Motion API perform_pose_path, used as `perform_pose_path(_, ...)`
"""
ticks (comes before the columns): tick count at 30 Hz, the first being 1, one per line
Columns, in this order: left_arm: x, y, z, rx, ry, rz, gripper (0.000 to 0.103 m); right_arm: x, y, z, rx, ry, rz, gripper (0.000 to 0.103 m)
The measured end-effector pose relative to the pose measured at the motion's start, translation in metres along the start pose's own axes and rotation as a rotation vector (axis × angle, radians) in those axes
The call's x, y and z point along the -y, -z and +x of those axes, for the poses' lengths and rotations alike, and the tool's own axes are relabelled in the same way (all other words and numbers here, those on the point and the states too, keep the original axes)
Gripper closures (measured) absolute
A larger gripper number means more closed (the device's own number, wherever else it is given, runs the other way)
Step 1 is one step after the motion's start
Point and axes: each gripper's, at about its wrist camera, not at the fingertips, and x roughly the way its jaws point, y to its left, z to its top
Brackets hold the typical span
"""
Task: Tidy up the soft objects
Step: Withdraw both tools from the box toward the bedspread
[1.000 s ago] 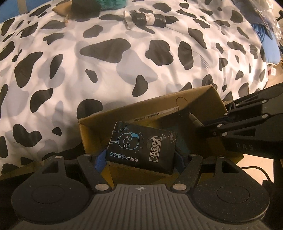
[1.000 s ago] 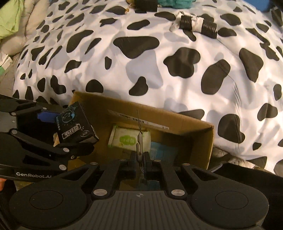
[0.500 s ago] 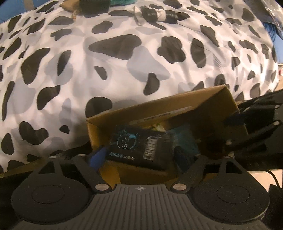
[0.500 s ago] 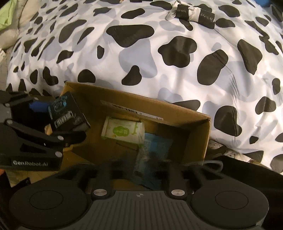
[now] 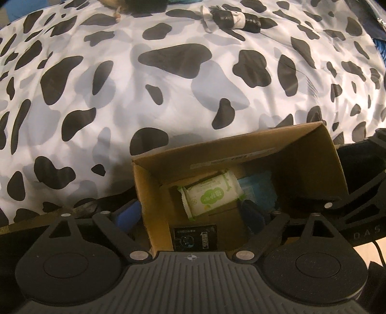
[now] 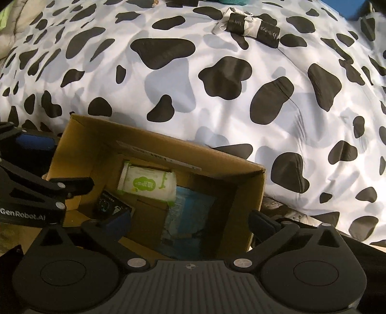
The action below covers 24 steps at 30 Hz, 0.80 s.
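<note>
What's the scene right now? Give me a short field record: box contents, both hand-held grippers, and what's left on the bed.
container: cardboard box, open top, beside the cow-print duvet
in box: green-and-white wipes pack; blue pack; small black pack
left hand-held gripper: jaws opening, nothing between them, over the box
right hand-held gripper: jaws opening, nothing between them, over the box
on duvet: black-and-white rolled bundle

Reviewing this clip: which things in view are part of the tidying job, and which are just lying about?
Part of the job:
- brown cardboard box
- white-and-green soft wipes pack
- small black printed packet
- blue flat pouch
- black-and-white rolled bundle, not yet boxed

Lying about:
- cow-print duvet
- teal fabric at the far edge
</note>
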Motion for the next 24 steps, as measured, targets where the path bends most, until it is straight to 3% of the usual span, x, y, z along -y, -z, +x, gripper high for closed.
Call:
perform_pose_path(8, -0.005, -0.002, -0.002, 0.018, -0.020, -0.030, 0.012, 0.004, -0.002, -0.001, 0.006, 0.020, 0.019, 0.000)
perform_pose_path(24, -0.007, -0.006, -0.013, 0.079, -0.014, -0.051, 0.012, 0.030, -0.010, -0.019, 0.129, 0.104, 0.112, 0.000)
